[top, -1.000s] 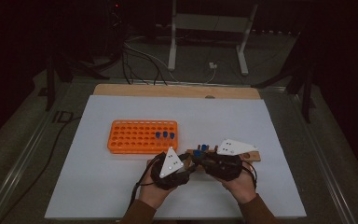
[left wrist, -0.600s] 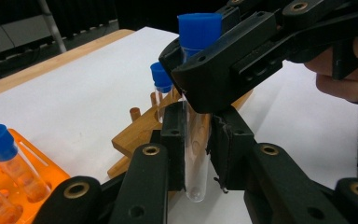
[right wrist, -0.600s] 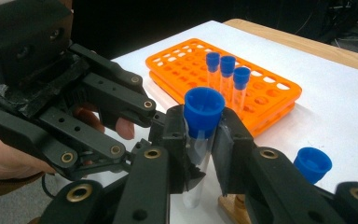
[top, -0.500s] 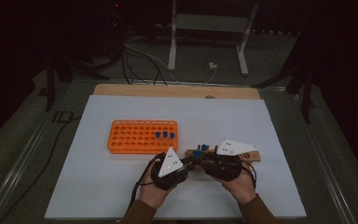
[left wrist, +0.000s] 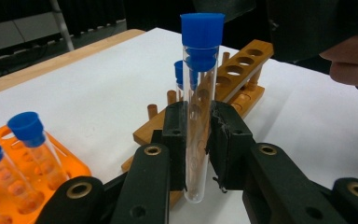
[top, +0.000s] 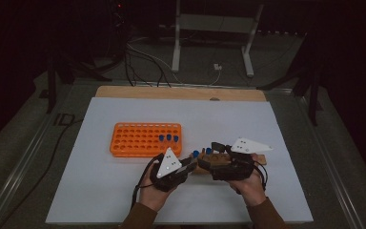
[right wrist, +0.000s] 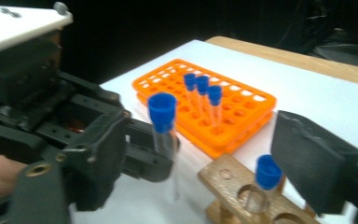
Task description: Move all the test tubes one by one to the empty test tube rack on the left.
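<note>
A: What is your left gripper (left wrist: 199, 140) doing?
B: It's clamping the clear blue-capped test tube (left wrist: 198, 98) upright, just near of the wooden tube rack (left wrist: 242, 77).
A: And your right gripper (top: 209, 155)?
B: Its jaws have just been opening, nothing between them

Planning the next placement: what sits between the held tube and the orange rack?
Bare white tabletop. In the right gripper view, nothing stands between the capped tube in the left gripper and the orange rack.

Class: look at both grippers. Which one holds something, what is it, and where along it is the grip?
The left gripper clamps a blue-capped test tube by its lower half, upright. The right gripper, jaws just opened, holds nothing.
</note>
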The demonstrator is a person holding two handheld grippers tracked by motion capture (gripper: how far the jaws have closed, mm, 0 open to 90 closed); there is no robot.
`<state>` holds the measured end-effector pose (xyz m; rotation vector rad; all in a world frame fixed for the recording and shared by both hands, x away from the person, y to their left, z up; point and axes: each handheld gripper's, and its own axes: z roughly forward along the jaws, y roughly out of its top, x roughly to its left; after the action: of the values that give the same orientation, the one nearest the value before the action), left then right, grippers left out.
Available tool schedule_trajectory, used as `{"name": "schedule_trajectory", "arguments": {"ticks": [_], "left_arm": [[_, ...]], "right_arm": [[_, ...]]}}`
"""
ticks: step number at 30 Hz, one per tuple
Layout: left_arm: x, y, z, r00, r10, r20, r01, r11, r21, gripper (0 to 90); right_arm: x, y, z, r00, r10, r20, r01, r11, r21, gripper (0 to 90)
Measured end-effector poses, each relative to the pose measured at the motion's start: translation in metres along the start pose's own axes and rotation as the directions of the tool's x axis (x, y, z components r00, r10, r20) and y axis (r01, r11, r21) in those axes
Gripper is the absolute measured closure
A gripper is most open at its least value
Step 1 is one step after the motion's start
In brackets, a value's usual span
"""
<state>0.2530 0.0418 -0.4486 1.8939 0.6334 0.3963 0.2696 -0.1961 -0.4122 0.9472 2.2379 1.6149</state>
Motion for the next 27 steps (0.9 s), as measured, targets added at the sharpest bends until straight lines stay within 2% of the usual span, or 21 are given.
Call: {"name": "schedule_trajectory", "arguments": {"ticks": [1,5,9,19,27], "left_arm": [[0.001,0.000,-0.001,1.0000,0.001,-0.001,-0.001,1.0000,0.000,77.3],[0.002,0.000,-0.002,1.0000,-0.003,-0.007,0.003,1.0000,-0.004,77.3],[0.004,0.000,-0.005,0.9999,-0.007,-0.013,0.007,0.9999,-0.008,77.3],[0.013,0.001,-0.012,0.9989,-0.023,-0.042,0.023,0.9996,-0.020,77.3],[0.024,0.000,-0.019,0.9960,-0.038,-0.081,0.035,0.9990,-0.028,77.3]], "right_arm": [[0.000,0.000,0.000,1.0000,-0.003,0.008,0.003,1.0000,-0.002,14.7],[-0.002,0.000,-0.001,0.9993,-0.003,0.037,0.003,0.9999,-0.012,3.4],[-0.007,-0.001,-0.004,0.9976,-0.011,0.068,0.012,0.9997,-0.020,0.7],[-0.021,-0.004,-0.011,0.9949,0.005,0.101,-0.003,0.9996,-0.029,0.2],[-0.026,-0.004,-0.016,0.9933,0.015,0.114,-0.011,0.9993,-0.035,0.2]]}}
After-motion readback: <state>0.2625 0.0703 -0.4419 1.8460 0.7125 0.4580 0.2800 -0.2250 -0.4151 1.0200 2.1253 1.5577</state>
